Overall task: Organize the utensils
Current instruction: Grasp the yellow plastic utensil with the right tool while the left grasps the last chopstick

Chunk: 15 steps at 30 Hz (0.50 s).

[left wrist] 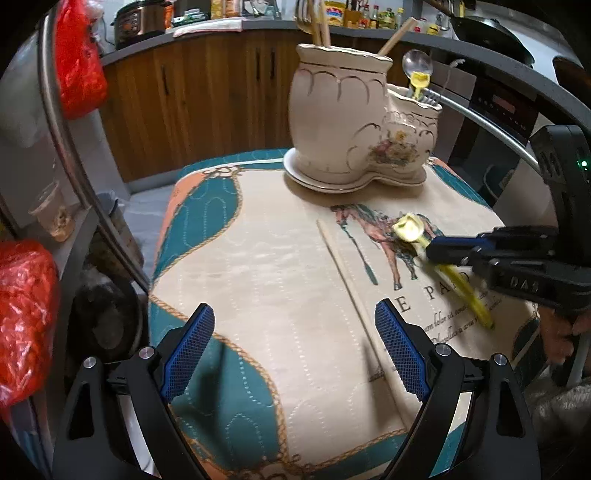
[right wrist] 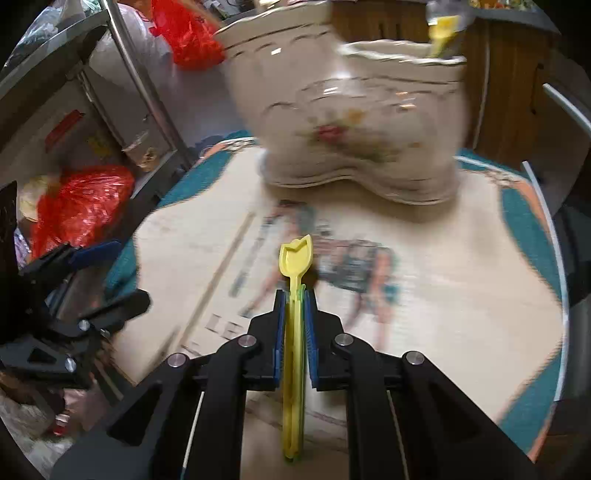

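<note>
**Gripping a yellow spoon beside the ceramic utensil holder**

Left wrist view. Hovering over the quilted cream-and-teal table mat (left wrist: 258, 266) printed with a horse, the left gripper (left wrist: 295, 343) had its blue-padded jaws spread wide, with nothing between them. A single pale wooden chopstick (left wrist: 347, 280) lay flat on the mat, its near end running under the right-hand finger (left wrist: 400, 354). To the right, the right gripper (left wrist: 430, 251) reached in from the side, pinching the handle of a translucent yellow plastic spoon (left wrist: 408, 227); the spoon's bowl pointed towards the cream glazed ceramic double utensil holder (left wrist: 340, 125) with gold trim and a floral motif, which stood at the far edge of the mat. The holder's taller pot held wooden chopsticks (left wrist: 321, 26); the shorter pot held a metal spoon (left wrist: 417, 62), a second yellow spoon (left wrist: 421, 83) and a fork. Red plastic bags (left wrist: 79, 59) hung at the left.

Right wrist view. The right gripper (right wrist: 294, 295) was pressed together on the yellow spoon (right wrist: 295, 258), whose handle ran back between the pads and whose notched bowl projected forward. The surroundings were blurred. The ceramic holder (right wrist: 354, 122) stood directly ahead, apart from the spoon's tip, and the loose chopstick (right wrist: 221, 273) lay on the mat (right wrist: 461, 280) to the left. The left gripper (right wrist: 94, 273) appeared at the left edge, its jaws apart.
</note>
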Motion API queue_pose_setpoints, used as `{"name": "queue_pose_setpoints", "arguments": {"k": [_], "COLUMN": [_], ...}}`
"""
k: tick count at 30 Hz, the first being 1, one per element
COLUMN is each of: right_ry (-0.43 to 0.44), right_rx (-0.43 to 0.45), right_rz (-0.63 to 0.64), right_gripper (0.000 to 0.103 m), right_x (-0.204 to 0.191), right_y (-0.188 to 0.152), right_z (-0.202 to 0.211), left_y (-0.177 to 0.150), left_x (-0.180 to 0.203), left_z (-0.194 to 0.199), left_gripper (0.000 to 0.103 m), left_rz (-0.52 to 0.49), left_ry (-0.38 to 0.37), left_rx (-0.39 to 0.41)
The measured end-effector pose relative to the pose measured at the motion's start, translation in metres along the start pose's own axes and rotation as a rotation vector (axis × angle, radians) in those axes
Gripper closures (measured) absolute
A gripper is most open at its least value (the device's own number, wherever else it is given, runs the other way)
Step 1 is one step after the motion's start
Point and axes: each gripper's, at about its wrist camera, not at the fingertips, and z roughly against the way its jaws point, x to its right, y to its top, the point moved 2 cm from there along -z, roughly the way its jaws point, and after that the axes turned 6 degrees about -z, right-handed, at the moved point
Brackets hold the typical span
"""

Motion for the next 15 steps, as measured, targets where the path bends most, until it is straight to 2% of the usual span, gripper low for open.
{"name": "queue_pose_setpoints", "arguments": {"k": [2, 4, 6, 11, 15], "right_ry": [-0.024, -0.035, -0.048, -0.047, -0.052], "right_rx": [-0.004, -0.021, -0.042, -0.116, -0.143], "right_rz": [0.009, 0.025, 0.041, 0.091, 0.136], "right_gripper": [0.093, 0.093, 0.093, 0.092, 0.09], "right_x": [0.013, 0.022, 0.03, 0.039, 0.036], "right_y": [-0.003, -0.007, -0.01, -0.018, -0.02], "right_z": [0.006, 0.01, 0.013, 0.015, 0.013], "left_y": [0.001, 0.002, 0.003, 0.009, 0.015], "left_x": [0.004, 0.009, 0.013, 0.025, 0.032], "left_z": [-0.004, -0.008, -0.011, -0.018, -0.029], "left_gripper": [0.015, 0.021, 0.034, 0.043, 0.053], "left_rz": [-0.012, -0.027, -0.039, -0.033, -0.035], "left_ry": [0.007, 0.007, -0.004, -0.086, -0.099], "left_rx": [-0.018, -0.04, -0.057, -0.105, -0.15]}}
